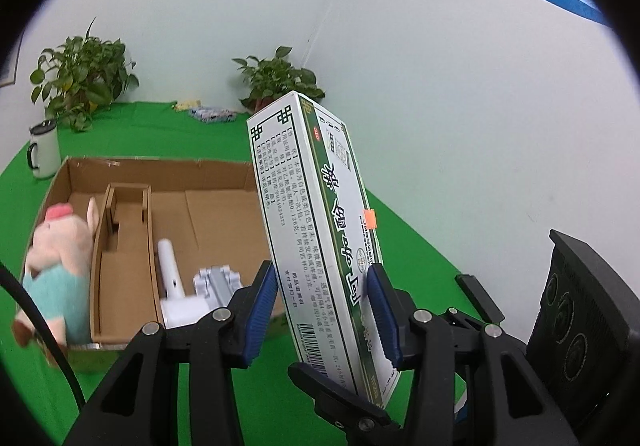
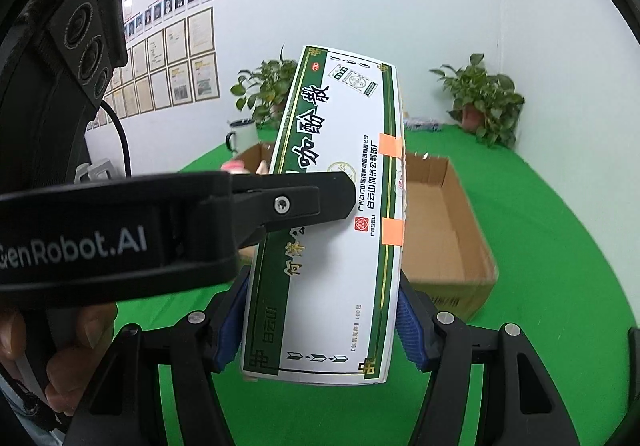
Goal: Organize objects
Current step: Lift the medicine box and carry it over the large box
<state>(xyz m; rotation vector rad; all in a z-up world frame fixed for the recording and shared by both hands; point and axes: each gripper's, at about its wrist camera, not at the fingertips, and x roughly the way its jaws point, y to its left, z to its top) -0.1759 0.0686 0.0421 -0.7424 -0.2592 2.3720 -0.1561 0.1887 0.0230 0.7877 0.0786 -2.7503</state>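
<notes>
A white and green medicine box [image 1: 320, 230] with orange tape stands tilted in the air, held from both sides. My left gripper [image 1: 320, 310] is shut on its narrow sides, blue pads pressing it. My right gripper [image 2: 320, 326] is shut on the same medicine box [image 2: 332, 206] lower down; the left gripper's finger [image 2: 280, 202] crosses in front of it. An open cardboard box [image 1: 160, 206] lies to the left, holding a pink plush pig [image 1: 60, 246] and a white plastic gadget [image 1: 192, 286]. The cardboard box also shows in the right wrist view [image 2: 448, 226].
A green cloth [image 1: 180, 138] covers the table. A white mug [image 1: 44, 150] stands beyond the cardboard box's far left corner. Two potted plants [image 1: 80, 74] [image 1: 276, 82] stand at the back wall, with small packets [image 1: 212, 112] between them.
</notes>
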